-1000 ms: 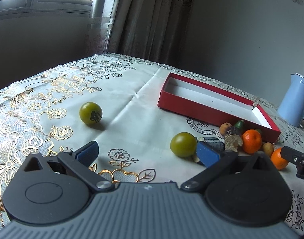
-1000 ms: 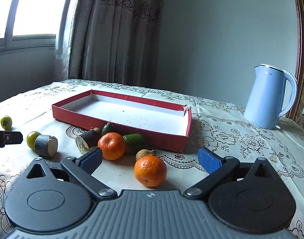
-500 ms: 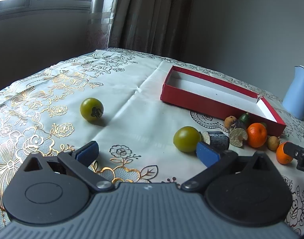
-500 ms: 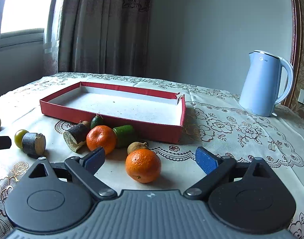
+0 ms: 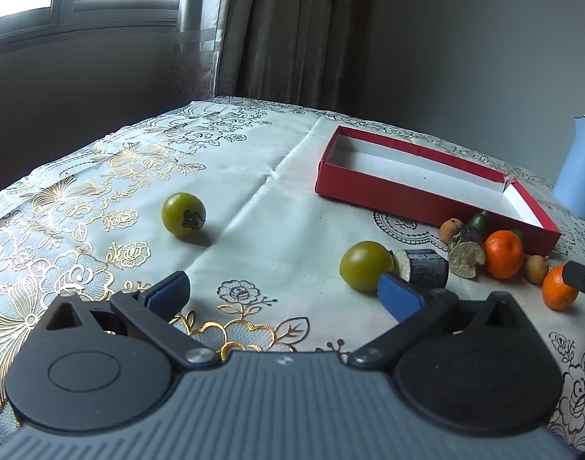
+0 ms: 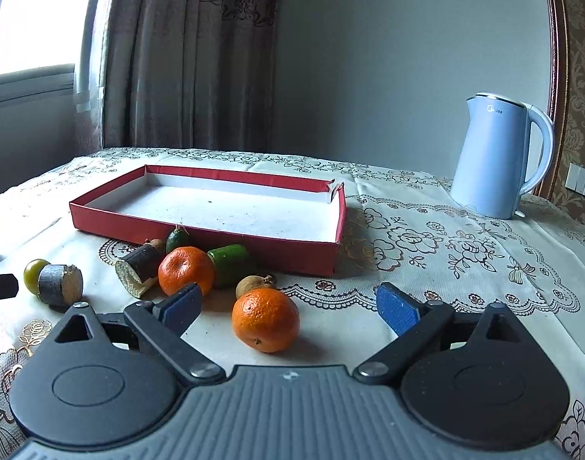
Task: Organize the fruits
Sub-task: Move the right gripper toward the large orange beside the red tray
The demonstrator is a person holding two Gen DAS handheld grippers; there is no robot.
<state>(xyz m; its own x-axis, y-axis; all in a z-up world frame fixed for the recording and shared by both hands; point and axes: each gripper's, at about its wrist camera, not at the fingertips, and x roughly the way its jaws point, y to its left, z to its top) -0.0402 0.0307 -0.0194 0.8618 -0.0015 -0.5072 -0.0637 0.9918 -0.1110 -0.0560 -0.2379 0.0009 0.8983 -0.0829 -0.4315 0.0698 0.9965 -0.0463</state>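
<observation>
An empty red box [image 5: 426, 188] [image 6: 216, 207] lies on the table. In the left wrist view two green tomatoes rest on the cloth, one far left [image 5: 183, 214], one [image 5: 365, 270] near my right pad. My left gripper [image 5: 285, 295] is open and empty above the cloth. In the right wrist view an orange [image 6: 265, 319] lies between the open pads of my right gripper [image 6: 288, 304], which holds nothing. A second orange [image 6: 186, 270], green fruits [image 6: 229, 262], dark cut pieces [image 6: 60, 283] and a small brown fruit [image 6: 250, 285] lie before the box.
A light blue kettle [image 6: 499, 161] stands at the back right of the table. The floral tablecloth [image 5: 101, 199] covers the table. Curtains and a window stand behind the table's far edge.
Both grippers have drawn closer to the table and fruit. The orange now sits nearer and between the right gripper's pads. Both grippers stay open.
</observation>
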